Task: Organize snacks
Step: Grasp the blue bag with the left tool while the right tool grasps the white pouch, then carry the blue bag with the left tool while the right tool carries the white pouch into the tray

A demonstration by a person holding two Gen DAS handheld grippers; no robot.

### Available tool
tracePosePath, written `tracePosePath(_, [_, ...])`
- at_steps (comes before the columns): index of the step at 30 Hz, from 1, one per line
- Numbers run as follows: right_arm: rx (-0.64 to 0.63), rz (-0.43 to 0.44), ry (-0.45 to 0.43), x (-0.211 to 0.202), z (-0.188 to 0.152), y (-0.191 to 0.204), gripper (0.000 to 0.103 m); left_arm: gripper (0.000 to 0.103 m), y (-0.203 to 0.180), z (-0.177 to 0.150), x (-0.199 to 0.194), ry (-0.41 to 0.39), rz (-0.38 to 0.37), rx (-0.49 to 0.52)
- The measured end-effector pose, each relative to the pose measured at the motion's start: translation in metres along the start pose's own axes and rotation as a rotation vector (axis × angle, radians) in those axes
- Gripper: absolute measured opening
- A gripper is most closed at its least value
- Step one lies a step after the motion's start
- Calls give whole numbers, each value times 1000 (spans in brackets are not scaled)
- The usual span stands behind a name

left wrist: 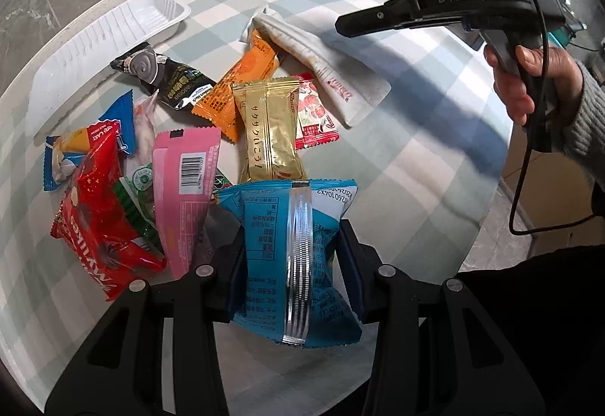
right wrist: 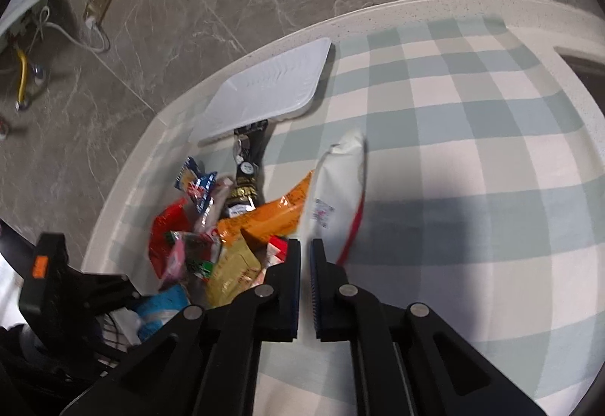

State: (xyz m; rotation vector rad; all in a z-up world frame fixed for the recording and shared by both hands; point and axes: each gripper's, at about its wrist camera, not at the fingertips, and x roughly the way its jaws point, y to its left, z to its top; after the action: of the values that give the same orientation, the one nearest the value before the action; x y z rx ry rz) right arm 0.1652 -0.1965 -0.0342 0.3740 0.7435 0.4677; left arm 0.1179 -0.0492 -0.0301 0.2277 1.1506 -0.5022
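Checked tablecloth (left wrist: 435, 136) under heaped snacks, white tray (left wrist: 113, 38) waiting beyond as likely destination; left gripper (left wrist: 291, 261) clamped on blue packet (left wrist: 291, 249), lifted clear for sorting; right gripper (right wrist: 305, 272) closed, empty, near white pouch (right wrist: 336, 185).

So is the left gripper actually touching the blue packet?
Touching. The left wrist view shows the left gripper pinching the blue packet between both pads.

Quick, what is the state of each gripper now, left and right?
Left gripper: closed on the blue snack packet.
Right gripper: closed, nothing between its fingers.
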Motion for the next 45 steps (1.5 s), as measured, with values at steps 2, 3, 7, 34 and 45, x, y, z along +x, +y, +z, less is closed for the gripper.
tracePosePath(2, [-26, -51, 4, 3, 0, 3, 11, 40, 0, 1, 1, -1, -4, -1])
tracePosePath(3, [-43, -74, 7, 6, 0, 5, 12, 40, -1, 1, 1, -1, -4, 0])
tracePosePath(7, [-79, -104, 6, 17, 1, 10, 56, 40, -2, 0, 5, 6, -9, -5])
tracePosePath(34, [372, 219, 3, 14, -13, -54, 28, 40, 26, 4, -13, -27, -200, -175])
tracePosePath(45, [452, 350, -36, -3, -7, -45, 28, 40, 46, 26, -38, -90, -284, -239])
